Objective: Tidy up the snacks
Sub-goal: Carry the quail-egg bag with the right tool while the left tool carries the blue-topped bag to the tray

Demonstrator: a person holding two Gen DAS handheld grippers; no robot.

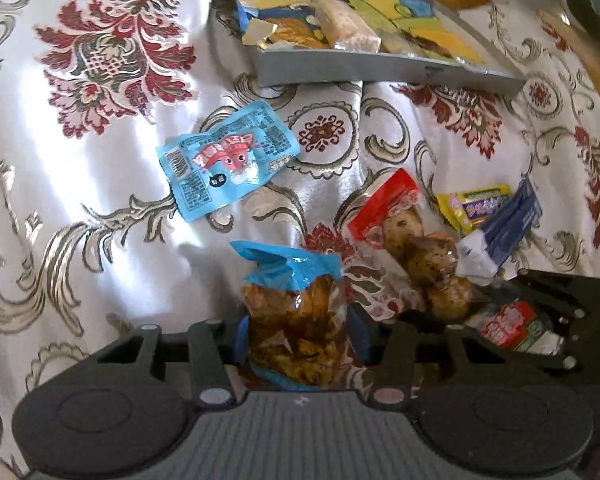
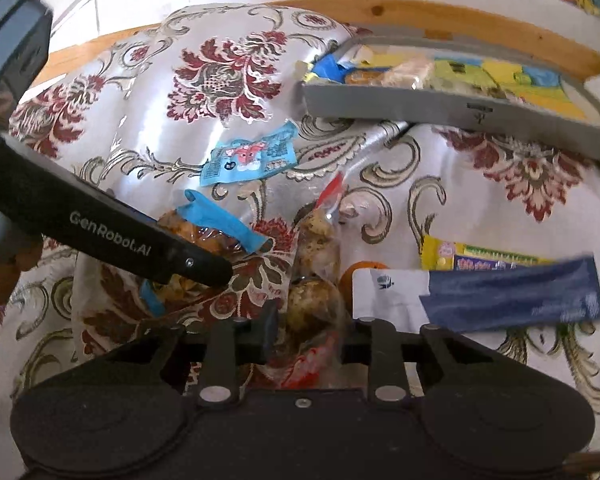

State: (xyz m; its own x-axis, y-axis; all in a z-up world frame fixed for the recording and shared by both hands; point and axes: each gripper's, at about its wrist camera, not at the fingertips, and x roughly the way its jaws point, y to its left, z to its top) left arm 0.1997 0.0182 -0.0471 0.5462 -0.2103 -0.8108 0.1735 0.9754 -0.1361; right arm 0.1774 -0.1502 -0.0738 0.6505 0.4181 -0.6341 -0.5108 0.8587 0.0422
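Note:
My left gripper (image 1: 300, 336) is shut on a clear packet of brown snack with a blue top (image 1: 292, 300), close to the floral cloth. In the right wrist view, my right gripper (image 2: 306, 340) is shut on a clear packet of round brown pieces with red ends (image 2: 312, 304). That packet (image 1: 416, 256) stretches from its red top to the right gripper (image 1: 532, 320) at the lower right of the left wrist view. The left gripper (image 2: 204, 268) reaches in from the left with the blue-topped packet (image 2: 216, 228) under it. A grey tray (image 1: 340, 68) (image 2: 420, 108) holding several snacks sits farther back.
A light blue packet (image 1: 228, 160) (image 2: 252, 156) lies flat between the grippers and the tray. A yellow packet (image 1: 476, 204) (image 2: 492, 260) and a navy-and-white packet (image 1: 500, 232) (image 2: 500, 300) lie to the right. A wooden edge (image 2: 380, 12) runs behind the tray.

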